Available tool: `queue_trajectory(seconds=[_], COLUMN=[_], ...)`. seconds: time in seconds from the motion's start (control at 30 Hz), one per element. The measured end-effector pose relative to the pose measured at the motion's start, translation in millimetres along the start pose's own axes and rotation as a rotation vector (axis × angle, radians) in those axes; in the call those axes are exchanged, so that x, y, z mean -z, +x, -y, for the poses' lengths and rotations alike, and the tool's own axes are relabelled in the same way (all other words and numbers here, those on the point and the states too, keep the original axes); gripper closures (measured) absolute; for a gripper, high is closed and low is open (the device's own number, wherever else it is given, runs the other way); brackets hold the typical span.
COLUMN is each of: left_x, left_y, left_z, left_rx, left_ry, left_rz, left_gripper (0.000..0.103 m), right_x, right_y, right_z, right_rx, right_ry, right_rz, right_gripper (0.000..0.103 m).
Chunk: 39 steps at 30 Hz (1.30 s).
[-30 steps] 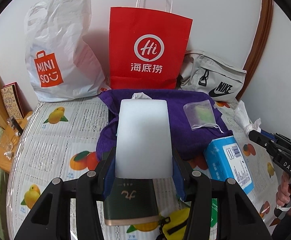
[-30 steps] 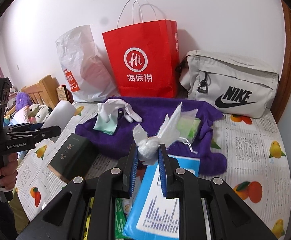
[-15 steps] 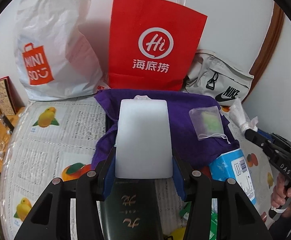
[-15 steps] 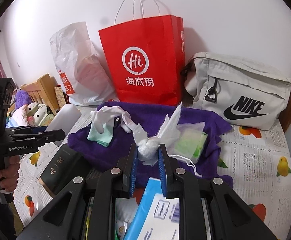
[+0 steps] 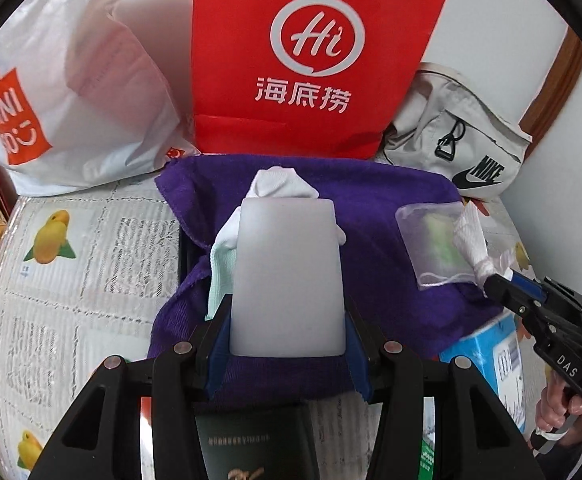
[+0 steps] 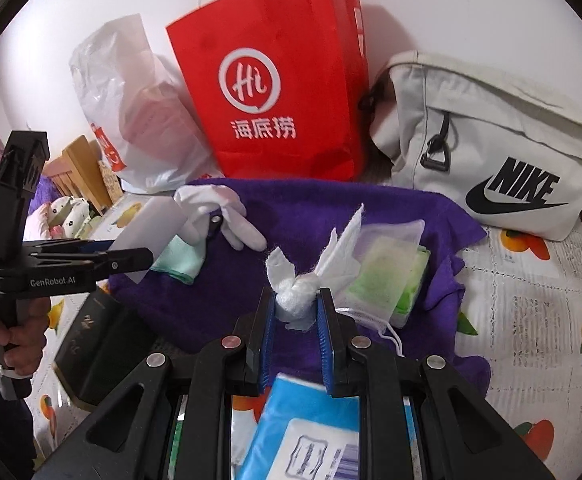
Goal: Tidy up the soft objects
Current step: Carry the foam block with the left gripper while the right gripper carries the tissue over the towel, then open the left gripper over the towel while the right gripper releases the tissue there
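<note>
A frosted white, flat rectangular pad [image 5: 287,276] is clamped between the blue-lined jaws of the left gripper [image 5: 287,332] at the centre of the left wrist view, standing up over a rumpled purple towel [image 5: 375,208] that fills the middle of the frame. Behind the pad's top edge and left side, a white fabric glove [image 5: 279,184] and a pale mint cloth [image 5: 221,268] are seen lying on the towel. A small translucent drawstring pouch with green contents [image 5: 435,252] rests on the towel at right of centre.

In the right wrist view, a twisted wad of white tissue [image 6: 297,294] is pinched at a narrow opening by the right gripper [image 6: 297,308], low in the centre, above a light blue tissue pack [image 6: 311,432] at the bottom edge. A red paper bag with a white "Hi" logo [image 6: 275,92], a white plastic shopping bag [image 6: 131,112] and a beige fabric Nike pouch [image 6: 491,152] are ranged along the wall across the top. A dark green box [image 6: 91,344] is visible at lower left.
</note>
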<state>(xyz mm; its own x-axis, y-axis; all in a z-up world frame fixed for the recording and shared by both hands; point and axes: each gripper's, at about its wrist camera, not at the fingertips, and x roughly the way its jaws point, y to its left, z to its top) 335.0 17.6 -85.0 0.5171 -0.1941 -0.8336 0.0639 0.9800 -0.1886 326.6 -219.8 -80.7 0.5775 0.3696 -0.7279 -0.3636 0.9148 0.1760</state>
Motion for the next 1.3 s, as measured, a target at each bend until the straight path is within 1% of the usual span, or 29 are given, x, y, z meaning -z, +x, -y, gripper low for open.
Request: queue_trajectory(seconds=[0.13, 0.27, 0.4, 0.67, 0.7, 0.77, 0.8, 0.83, 0.87, 0.93, 1.13, 1.3], left_x=[-6, -10, -13, -12, -12, -12, -12, -12, -12, -12, -8, 0], left_y=[18, 28, 31, 33, 32, 31, 30, 29, 27, 23, 8, -13], left_z=[1, 0, -3, -7, -7, -6, -5, -5, -4, -3, -5, -7], left_rx=[-0.015, -0.017, -0.015, 0.001, -0.001, 0.003, 0.004, 0.000, -0.007, -0.020, -0.034, -0.040], left_ry=[0.000, -0.001, -0.008, -0.010, -0.008, -0.004, -0.001, 0.001, 0.005, 0.010, 0.002, -0.007], left_rz=[-0.036, -0.054, -0.062, -0.075, -0.074, -0.074, -0.073, -0.070, -0.062, -0.059, -0.042, -0.015], left_gripper=[0.056, 0.055, 0.055, 0.055, 0.055, 0.051, 0.043, 0.039, 0.038, 0.035, 0.035, 0.035], right_x=[-4, -11, -15, -13, -12, -13, -13, -13, -13, -13, -9, -2], right_y=[14, 28, 41, 52, 53, 55, 55, 52, 50, 43, 23, 2], right_z=[1, -6, -9, -12, -13, -15, -16, -16, -16, -16, -18, -20], right_rx=[-0.004, -0.006, -0.001, 0.009, 0.011, 0.012, 0.012, 0.013, 0.016, 0.018, 0.012, 0.006], right_ry=[-0.004, -0.040, -0.049, -0.045, -0.051, -0.056, -0.056, -0.056, -0.057, -0.057, -0.042, -0.011], right_rz=[-0.028, -0.058, -0.101, -0.137, -0.141, -0.144, -0.142, -0.133, -0.123, -0.102, -0.075, -0.040], right_gripper=[0.083, 0.083, 0.083, 0.081, 0.078, 0.069, 0.058, 0.049, 0.047, 0.045, 0.045, 0.045])
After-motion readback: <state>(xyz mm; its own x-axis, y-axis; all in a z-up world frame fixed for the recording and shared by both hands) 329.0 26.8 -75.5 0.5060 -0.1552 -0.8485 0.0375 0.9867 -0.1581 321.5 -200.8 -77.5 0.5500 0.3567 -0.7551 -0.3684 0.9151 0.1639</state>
